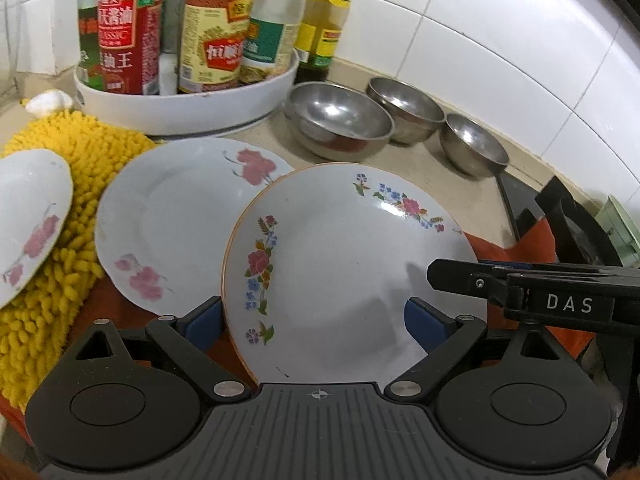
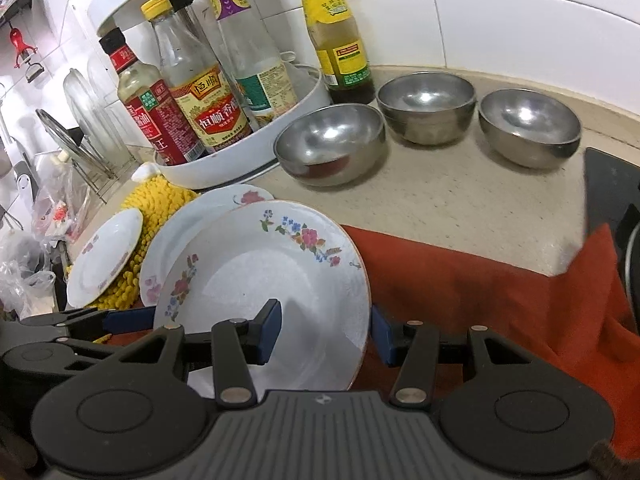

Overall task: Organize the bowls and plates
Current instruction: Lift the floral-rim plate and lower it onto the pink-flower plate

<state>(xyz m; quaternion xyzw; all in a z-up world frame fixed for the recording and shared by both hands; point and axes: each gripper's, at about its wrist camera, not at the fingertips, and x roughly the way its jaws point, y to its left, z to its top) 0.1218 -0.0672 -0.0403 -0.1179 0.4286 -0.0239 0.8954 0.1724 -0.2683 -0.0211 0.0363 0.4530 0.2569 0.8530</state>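
Note:
A white plate with multicoloured flowers and an orange rim lies tilted over a larger pink-flowered plate. My left gripper is open, its blue pads on either side of the plate's near-left edge. My right gripper is open, its pads straddling the plate's right rim; it shows in the left wrist view. A small pink-flowered plate rests on a yellow mop cloth. Three steel bowls stand behind.
A white turntable tray with several sauce bottles stands at the back left. A green-capped bottle stands by the tiled wall. A red cloth covers the counter front. A black stove is at the right.

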